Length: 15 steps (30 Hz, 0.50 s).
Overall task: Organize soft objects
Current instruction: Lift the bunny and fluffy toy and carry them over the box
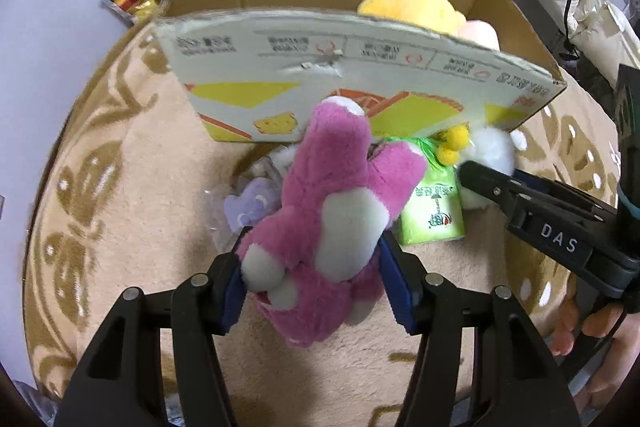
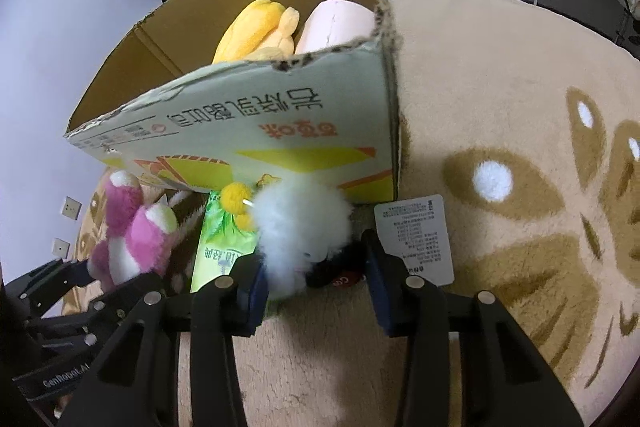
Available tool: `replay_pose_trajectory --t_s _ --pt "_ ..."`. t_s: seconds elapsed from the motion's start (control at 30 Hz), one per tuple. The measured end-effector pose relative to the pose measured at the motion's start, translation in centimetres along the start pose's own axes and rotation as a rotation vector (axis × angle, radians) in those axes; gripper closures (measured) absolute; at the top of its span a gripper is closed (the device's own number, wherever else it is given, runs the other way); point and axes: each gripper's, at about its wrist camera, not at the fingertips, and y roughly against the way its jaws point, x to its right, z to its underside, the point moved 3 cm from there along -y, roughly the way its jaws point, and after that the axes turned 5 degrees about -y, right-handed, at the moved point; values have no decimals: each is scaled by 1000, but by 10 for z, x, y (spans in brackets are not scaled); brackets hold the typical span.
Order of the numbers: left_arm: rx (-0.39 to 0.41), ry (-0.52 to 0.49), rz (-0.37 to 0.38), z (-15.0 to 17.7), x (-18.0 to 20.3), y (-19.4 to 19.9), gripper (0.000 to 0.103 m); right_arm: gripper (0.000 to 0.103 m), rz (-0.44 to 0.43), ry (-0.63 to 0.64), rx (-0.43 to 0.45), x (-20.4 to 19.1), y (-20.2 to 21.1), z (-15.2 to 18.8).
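Observation:
My left gripper is shut on a pink and white plush toy, holding it just above the rug in front of the cardboard box. The pink plush also shows at the left of the right wrist view. My right gripper has its jaws around a fluffy white plush with yellow pompoms and a black part, lying on the rug against the box. I cannot tell whether it grips it. A yellow plush and a pale pink plush lie inside the box.
A green tissue pack lies on the rug between the two plush toys. A small lilac plush lies left of the pink one. A white paper tag lies by my right gripper. The beige patterned rug extends to the right.

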Motion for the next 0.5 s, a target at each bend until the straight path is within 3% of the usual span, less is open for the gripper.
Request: replay_pose_trajectory --t_s 0.23,0.5 --pt "86 34 -51 0 -11 23 45 58 4 9 77 -5 28 2" --pt "247 74 -75 -3 -16 62 45 58 -17 46 199 -17 73 -1"
